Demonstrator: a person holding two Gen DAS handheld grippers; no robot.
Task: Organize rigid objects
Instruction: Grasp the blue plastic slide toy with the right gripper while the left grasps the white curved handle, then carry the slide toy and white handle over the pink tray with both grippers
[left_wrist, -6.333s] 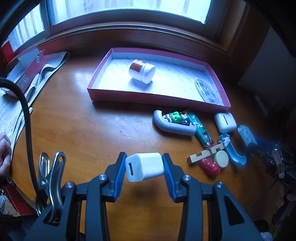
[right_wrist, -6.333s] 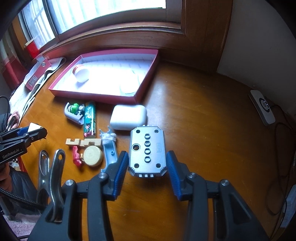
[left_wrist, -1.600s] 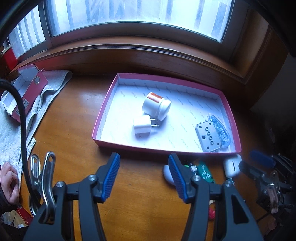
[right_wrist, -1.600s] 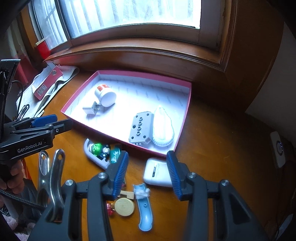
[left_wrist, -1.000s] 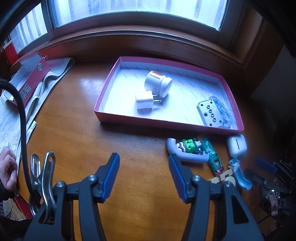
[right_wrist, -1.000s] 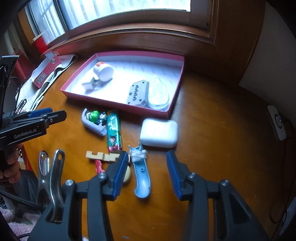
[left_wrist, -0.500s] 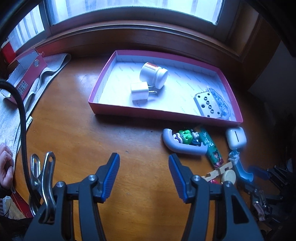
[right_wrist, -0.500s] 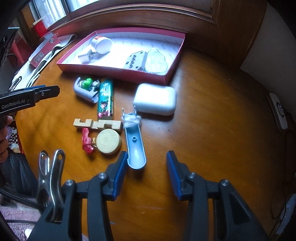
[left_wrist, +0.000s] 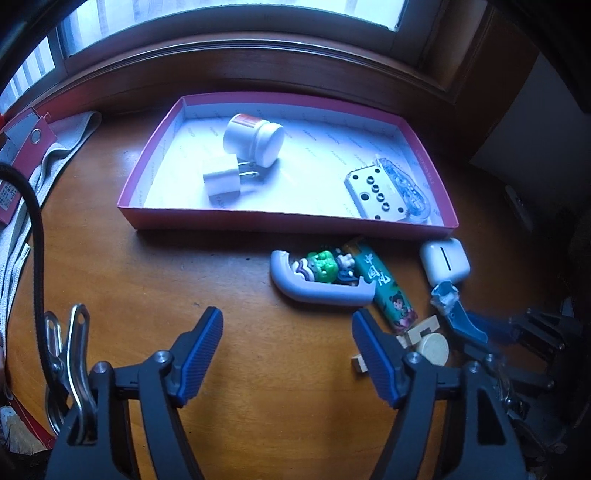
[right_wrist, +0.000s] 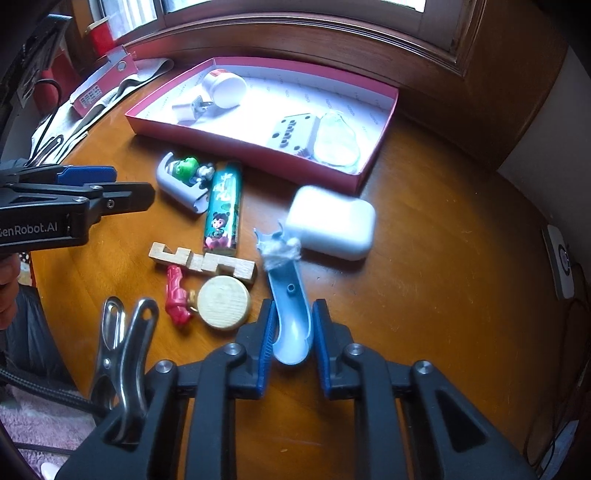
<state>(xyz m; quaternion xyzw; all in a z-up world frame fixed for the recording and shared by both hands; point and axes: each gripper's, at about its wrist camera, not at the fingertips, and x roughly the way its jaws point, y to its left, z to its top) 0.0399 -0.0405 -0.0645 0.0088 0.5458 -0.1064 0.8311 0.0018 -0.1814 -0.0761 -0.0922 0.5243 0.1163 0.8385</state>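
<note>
1. My right gripper (right_wrist: 291, 332) has both blue pads pressed against the rounded end of the light blue curved piece (right_wrist: 290, 310), clamping it. The piece lies on the wooden table (right_wrist: 443, 258), its far end capped with a crumpled white wad (right_wrist: 279, 251).
2. My left gripper (left_wrist: 288, 350) is spread wide with nothing between its pads; it hangs over bare table, short of the loose items.
3. The pink tray (left_wrist: 288, 221) sits near the window sill. It holds a white jar (left_wrist: 255, 138) lying on its side, a white plug adapter (left_wrist: 221, 181) with its prongs toward the jar, a grey perforated plate (left_wrist: 375, 194) and a clear oval item (left_wrist: 406, 192) touching that plate at the tray's right end.
4. Loose items on the table, outside the tray:
   - white earbud case (right_wrist: 330, 221), just beside the wadded end of the blue piece;
   - grey hook-shaped holder (right_wrist: 177, 184) with a green toy figure (right_wrist: 186, 166) in it;
   - green printed lighter (right_wrist: 223, 210), lying against the holder;
   - notched wooden block (right_wrist: 203, 260), touching the lighter's near end;
   - round wooden disc (right_wrist: 223, 301) and a red figurine (right_wrist: 177, 295), side by side below the block.
5. In the right wrist view, my left gripper enters from the left edge, level with the holder and apart from it.
</note>
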